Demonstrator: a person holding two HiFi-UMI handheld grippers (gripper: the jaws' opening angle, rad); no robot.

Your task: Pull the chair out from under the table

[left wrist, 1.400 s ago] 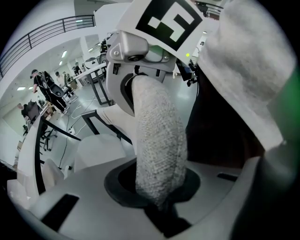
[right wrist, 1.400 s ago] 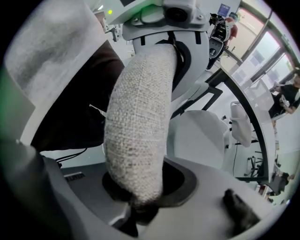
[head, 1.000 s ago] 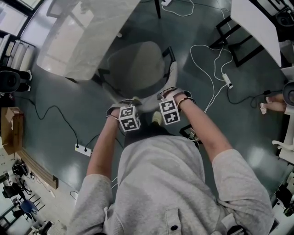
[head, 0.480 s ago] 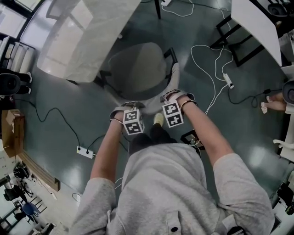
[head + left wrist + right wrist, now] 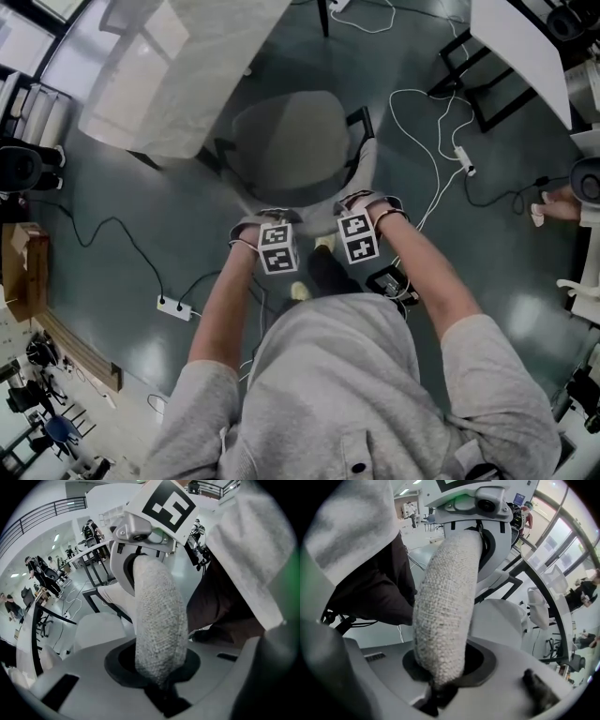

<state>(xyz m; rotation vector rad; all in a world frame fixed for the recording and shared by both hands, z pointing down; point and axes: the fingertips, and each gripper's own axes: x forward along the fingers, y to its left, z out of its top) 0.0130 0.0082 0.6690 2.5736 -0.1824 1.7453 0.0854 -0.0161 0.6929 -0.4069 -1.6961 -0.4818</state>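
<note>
A chair with a grey fabric seat point(image 5: 291, 141) stands beside the white marble table point(image 5: 178, 75), its seat almost wholly out from under the edge. Both grippers hold the top of its padded backrest point(image 5: 312, 208), pointing down. My left gripper point(image 5: 272, 219) is shut on the backrest's left end, and the woven fabric point(image 5: 157, 620) fills its jaws point(image 5: 159, 686). My right gripper point(image 5: 356, 202) grips the right end; its jaws have just been closing, with the fabric point(image 5: 445, 620) pinched between them point(image 5: 440, 686). Each gripper view shows the other gripper at the backrest's far end.
White and black cables run over the dark floor, with a power strip point(image 5: 173, 307) at the left. A second white table point(image 5: 525, 47) on a black frame point(image 5: 478, 89) stands at the upper right. A person's hand point(image 5: 561, 207) shows at the right edge. My foot point(image 5: 323, 246) stands just behind the chair.
The chair and both grippers have shifted right and toward me, away from the marble table. More of the seat shows clear of the table edge.
</note>
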